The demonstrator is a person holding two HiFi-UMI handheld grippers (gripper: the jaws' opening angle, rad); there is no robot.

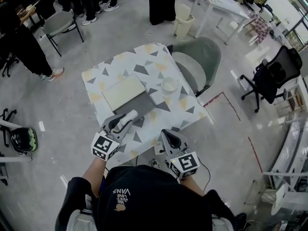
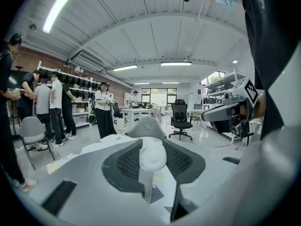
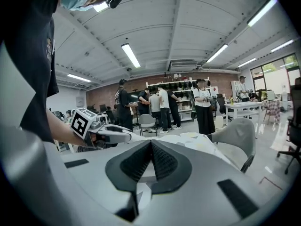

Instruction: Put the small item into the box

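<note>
A small white cylindrical item sits between the jaws of my left gripper, which is shut on it. In the left gripper view the item's round white end fills the gap between the dark pads. The gripper hovers at the near edge of the open box, whose grey inside lies beside a beige lid on the patterned table. My right gripper hangs at the table's near edge, shut and holding nothing; its pads meet in the right gripper view.
A white round bowl stands on the table to the right of the box. A grey-green chair is pushed against the table's far right side. People stand at the back, and a black office chair is further right.
</note>
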